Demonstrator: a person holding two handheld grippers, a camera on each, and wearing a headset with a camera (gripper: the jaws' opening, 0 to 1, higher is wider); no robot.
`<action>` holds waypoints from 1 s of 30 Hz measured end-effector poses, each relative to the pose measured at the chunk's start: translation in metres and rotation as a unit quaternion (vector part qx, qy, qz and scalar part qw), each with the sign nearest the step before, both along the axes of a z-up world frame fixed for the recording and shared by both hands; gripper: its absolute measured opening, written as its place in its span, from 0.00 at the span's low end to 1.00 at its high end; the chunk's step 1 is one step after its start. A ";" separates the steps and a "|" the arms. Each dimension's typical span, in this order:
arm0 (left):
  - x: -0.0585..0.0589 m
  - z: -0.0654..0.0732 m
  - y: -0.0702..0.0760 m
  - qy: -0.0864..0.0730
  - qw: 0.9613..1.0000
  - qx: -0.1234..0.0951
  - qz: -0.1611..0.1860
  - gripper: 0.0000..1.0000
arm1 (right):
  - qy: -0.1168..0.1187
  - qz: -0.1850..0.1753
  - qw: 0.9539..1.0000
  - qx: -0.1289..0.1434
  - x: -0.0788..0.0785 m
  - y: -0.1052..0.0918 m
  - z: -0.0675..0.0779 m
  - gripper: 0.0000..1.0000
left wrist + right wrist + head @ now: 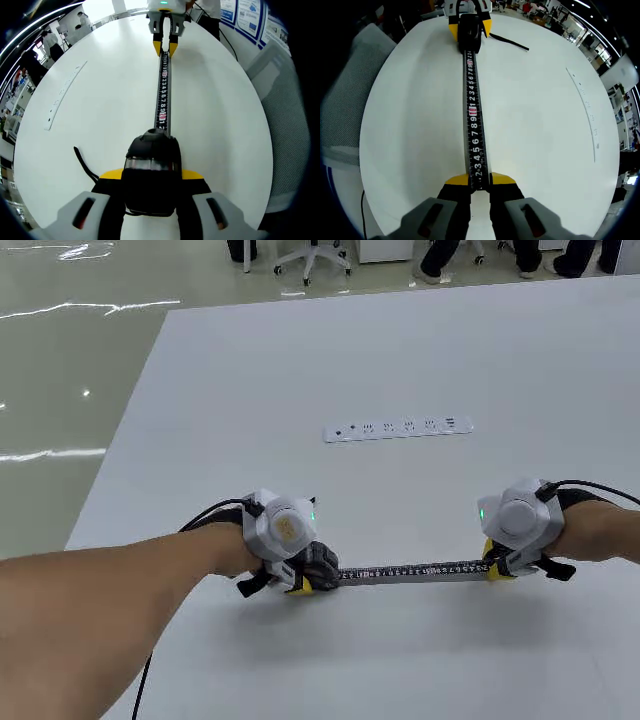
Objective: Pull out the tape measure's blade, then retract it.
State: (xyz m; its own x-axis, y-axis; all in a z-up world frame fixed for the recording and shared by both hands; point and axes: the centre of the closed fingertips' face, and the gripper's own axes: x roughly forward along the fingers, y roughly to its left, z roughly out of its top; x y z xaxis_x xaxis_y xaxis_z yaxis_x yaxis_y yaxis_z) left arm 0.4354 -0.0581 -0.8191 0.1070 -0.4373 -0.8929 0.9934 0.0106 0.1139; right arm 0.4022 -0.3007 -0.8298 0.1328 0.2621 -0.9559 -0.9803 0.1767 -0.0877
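A black tape measure case sits between the yellow-tipped fingers of my left gripper, which is shut on it; in the head view the case is low on the white table. Its blade runs out flat to the right, numbers up. My right gripper is shut on the blade's end. From the right gripper view the blade stretches away to the case and the left gripper. From the left gripper view the blade reaches the right gripper.
A white power strip lies on the table beyond the tape. A black strap trails left of the case. Office chairs and people's legs stand past the table's far edge. A grey mesh chair is beside the table.
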 end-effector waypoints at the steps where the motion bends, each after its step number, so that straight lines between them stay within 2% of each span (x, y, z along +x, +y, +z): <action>1: 0.000 0.000 0.000 0.001 1.000 0.001 -0.001 0.35 | -0.001 0.002 1.000 0.000 0.000 0.001 0.000 0.12; 8: 0.000 0.000 0.000 0.000 1.000 0.000 0.001 0.35 | 0.008 0.008 1.000 0.005 -0.001 0.002 -0.001 0.14; 10: 0.000 0.000 0.000 -0.002 1.000 0.001 0.001 0.35 | 0.014 -0.003 1.000 0.013 0.000 0.002 0.000 0.15; 13: 0.001 -0.002 0.000 -0.011 1.000 0.001 0.000 0.36 | 0.013 -0.034 0.999 0.035 0.000 0.003 0.000 0.16; 15: 0.002 -0.005 0.001 -0.028 1.000 0.006 -0.001 0.37 | 0.006 -0.048 0.998 0.044 -0.001 0.004 0.001 0.17; 16: 0.002 -0.008 0.002 -0.039 0.999 0.019 -0.009 0.38 | 0.001 -0.053 0.998 0.045 0.000 0.005 0.001 0.17; 17: -0.001 -0.009 0.001 -0.033 0.999 0.013 -0.004 0.38 | 0.001 -0.053 0.998 0.046 -0.001 0.006 0.002 0.19; 18: 0.000 -0.009 0.000 -0.037 0.999 0.005 -0.001 0.39 | 0.000 -0.054 0.997 0.049 -0.003 0.007 0.003 0.25; 19: 0.003 -0.007 -0.001 -0.055 0.998 -0.007 -0.001 0.39 | -0.014 -0.051 0.997 0.054 0.002 0.008 0.004 0.34; 20: 0.003 -0.007 0.002 -0.062 0.998 -0.001 -0.004 0.42 | -0.026 -0.052 0.997 0.050 0.006 0.006 0.006 0.40; 21: 0.006 -0.002 0.001 -0.064 0.998 -0.021 0.009 0.48 | -0.035 -0.057 0.997 0.047 0.010 0.002 0.009 0.42; 22: 0.007 0.002 -0.001 -0.061 0.997 -0.041 0.028 0.55 | -0.037 -0.060 0.996 0.050 0.011 0.002 0.011 0.42; 24: 0.012 0.012 -0.001 -0.045 0.994 -0.074 0.071 0.73 | -0.038 -0.075 0.995 0.060 0.013 0.000 0.016 0.44; 25: 0.014 0.014 0.001 -0.041 0.992 -0.079 0.085 0.76 | -0.040 -0.081 0.994 0.061 0.013 -0.002 0.018 0.48; 26: 0.018 0.017 0.007 -0.045 0.992 -0.076 0.089 0.77 | -0.044 -0.086 0.993 0.064 0.013 -0.003 0.020 0.50; 28: 0.019 0.020 0.012 -0.050 0.992 -0.076 0.090 0.77 | -0.043 -0.096 0.992 0.068 0.012 -0.006 0.021 0.53; 30: 0.019 0.022 0.018 -0.049 0.990 -0.078 0.102 0.78 | -0.043 -0.104 0.991 0.070 0.010 -0.008 0.020 0.55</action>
State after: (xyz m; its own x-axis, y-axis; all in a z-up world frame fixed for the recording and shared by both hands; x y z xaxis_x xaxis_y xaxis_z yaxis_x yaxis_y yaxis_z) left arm 0.4543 -0.0396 -0.7973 0.2902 -0.5293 -0.7972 0.9530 0.2358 0.1904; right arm 0.4123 -0.3091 -0.8098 0.2767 0.3496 -0.8951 -0.9115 0.3904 -0.1293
